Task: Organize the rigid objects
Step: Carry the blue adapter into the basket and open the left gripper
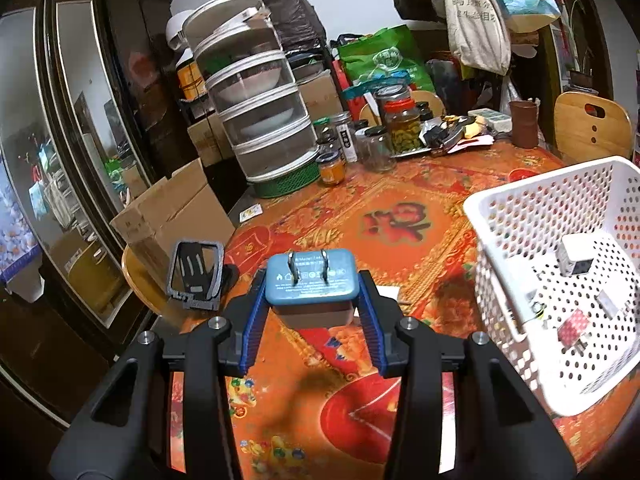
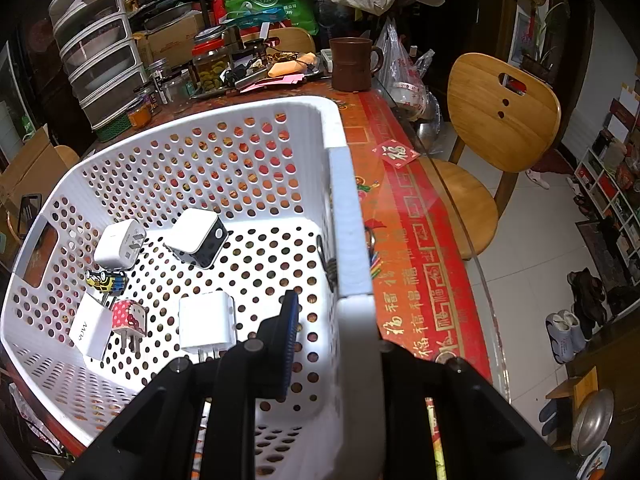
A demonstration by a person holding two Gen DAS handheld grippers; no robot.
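My left gripper [image 1: 312, 308] is shut on a blue wall charger [image 1: 311, 280], prongs up, held above the red patterned tablecloth. The white perforated basket [image 1: 516, 216] stands to its right. In the right wrist view my right gripper [image 2: 332, 340] straddles the basket's right wall [image 2: 352, 240], one blue-padded finger [image 2: 290, 332] inside; the other finger is hidden behind the wall. The basket holds several chargers: a white one [image 2: 118, 245], a white-and-black cube [image 2: 199, 237], a white one with prongs [image 2: 207, 325], a pink patterned one [image 2: 128, 318], a white block [image 2: 92, 330] and a small toy car [image 2: 105, 280].
A dark phone stand [image 1: 196, 274] sits left of the left gripper near the table edge. Jars [image 1: 402, 126], a stacked food cover [image 1: 260, 100] and clutter line the far side. A brown mug [image 2: 352, 64] and wooden chair [image 2: 496, 120] stand beyond the basket.
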